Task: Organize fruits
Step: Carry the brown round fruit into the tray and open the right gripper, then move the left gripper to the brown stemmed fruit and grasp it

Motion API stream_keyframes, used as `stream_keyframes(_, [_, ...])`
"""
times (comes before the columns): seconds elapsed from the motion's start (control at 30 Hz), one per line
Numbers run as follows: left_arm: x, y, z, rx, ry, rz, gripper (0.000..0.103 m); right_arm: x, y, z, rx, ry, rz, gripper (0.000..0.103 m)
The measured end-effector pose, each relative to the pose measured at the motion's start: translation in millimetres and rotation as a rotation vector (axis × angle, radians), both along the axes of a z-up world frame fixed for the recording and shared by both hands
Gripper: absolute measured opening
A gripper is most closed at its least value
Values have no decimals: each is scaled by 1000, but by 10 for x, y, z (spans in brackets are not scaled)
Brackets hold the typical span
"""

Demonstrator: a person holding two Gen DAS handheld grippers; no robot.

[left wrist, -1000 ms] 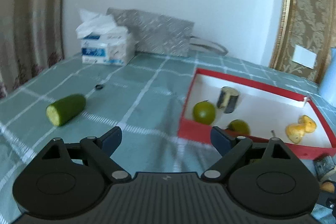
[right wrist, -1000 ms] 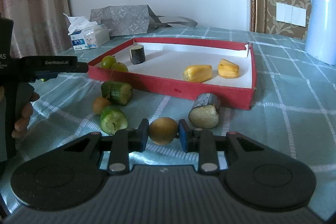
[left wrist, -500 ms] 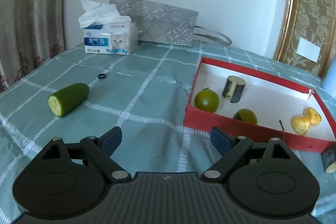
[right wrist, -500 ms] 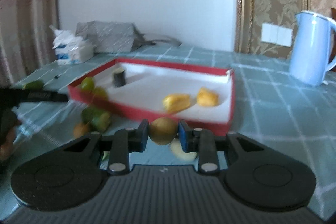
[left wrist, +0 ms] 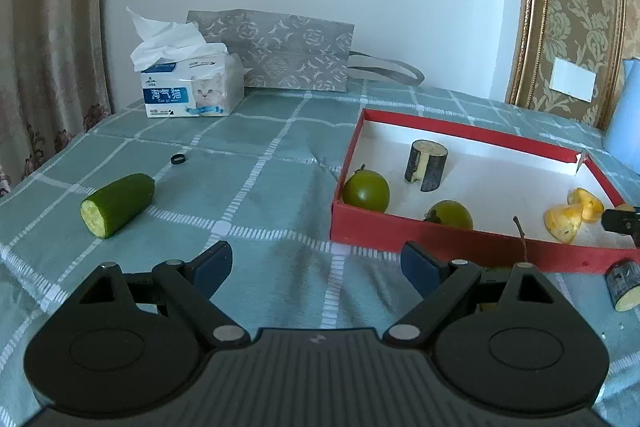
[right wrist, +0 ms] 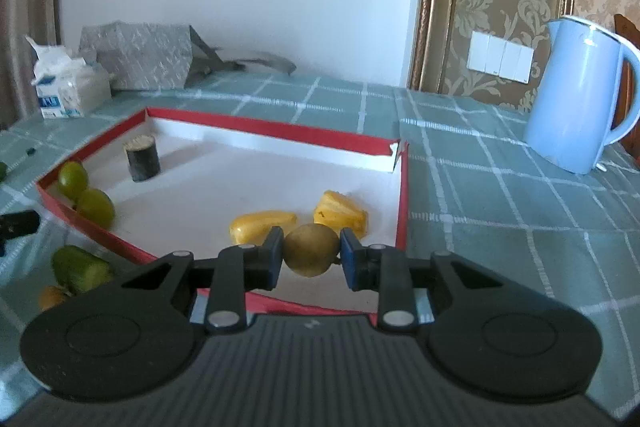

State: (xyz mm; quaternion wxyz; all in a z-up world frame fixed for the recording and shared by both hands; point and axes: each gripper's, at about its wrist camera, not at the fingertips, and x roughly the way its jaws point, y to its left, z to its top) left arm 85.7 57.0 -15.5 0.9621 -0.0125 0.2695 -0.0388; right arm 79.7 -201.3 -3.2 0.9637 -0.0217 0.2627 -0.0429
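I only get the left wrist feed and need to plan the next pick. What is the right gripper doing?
Observer: The right gripper is shut on a round yellow-brown fruit, above the red tray's near right corner.
Operator: Anything under it?
Observer: Two yellow fruit pieces lie in the tray just beyond it.
Operator: What's left outside the tray on that side?
Observer: A cut green cucumber piece and a small orange fruit lie left of the tray's near wall.

Round yellow-brown fruit (right wrist: 311, 249) held above red box (right wrist: 256, 125), two green fruits (right wrist: 95, 205) at box's left corner, two yellow pieces (right wrist: 340, 215) inside, cucumber half (left wrist: 117, 205) on cloth
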Motion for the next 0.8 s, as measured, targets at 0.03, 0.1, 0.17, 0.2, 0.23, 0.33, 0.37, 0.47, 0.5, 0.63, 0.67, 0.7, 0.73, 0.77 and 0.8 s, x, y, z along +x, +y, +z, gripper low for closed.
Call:
stream_keyframes(0.03, [0,-4,1,1,-1,-2,92,23,-10,-14,5,7,-4,28])
stream_keyframes(0.1, [-7,-12,4,5,-4,-6,92,45,-38,-37,22,18,-9,30])
stream_keyframes(0.17, [-13,-19,5,9,-7,-8,92,34,-71,-34,39,11,-19,41])
stream_keyframes(0.2, [-13,-21,5,10,-7,-10,92,25,-87,-29,42,2,-25,50])
stream_keyframes(0.23, [-12,-24,4,10,-7,-11,92,16,-95,-23,41,-8,-32,53])
stream_keyframes(0.33, [-15,-24,6,12,-10,-10,92,-8,-135,-2,57,-34,-49,65])
stream_keyframes(0.37, [-16,-21,8,8,-11,-11,92,-17,-154,9,67,-41,-52,65])
stream_keyframes(0.47, [-28,-16,16,4,-17,-15,92,-84,-208,35,99,-62,-60,65])
stream_keyframes(0.5, [-32,-16,19,4,-20,-16,92,-123,-221,45,110,-72,-63,69])
stream_keyframes(0.63, [-60,-21,30,4,-33,-21,92,-325,-282,66,163,-132,-86,84])
stream_keyframes(0.67, [-71,-19,35,0,-37,-25,92,-363,-294,73,168,-139,-90,85])
stream_keyframes(0.7, [-78,-19,42,-4,-42,-30,92,-394,-298,76,172,-145,-92,89])
stream_keyframes(0.73, [-94,-16,51,-13,-48,-39,92,-434,-309,74,182,-153,-99,91])
stream_keyframes(0.77, [-109,-10,61,-26,-53,-51,92,-463,-316,70,191,-159,-108,95])
stream_keyframes(0.8, [-129,-4,69,-37,-58,-63,92,-494,-329,70,201,-165,-113,96])
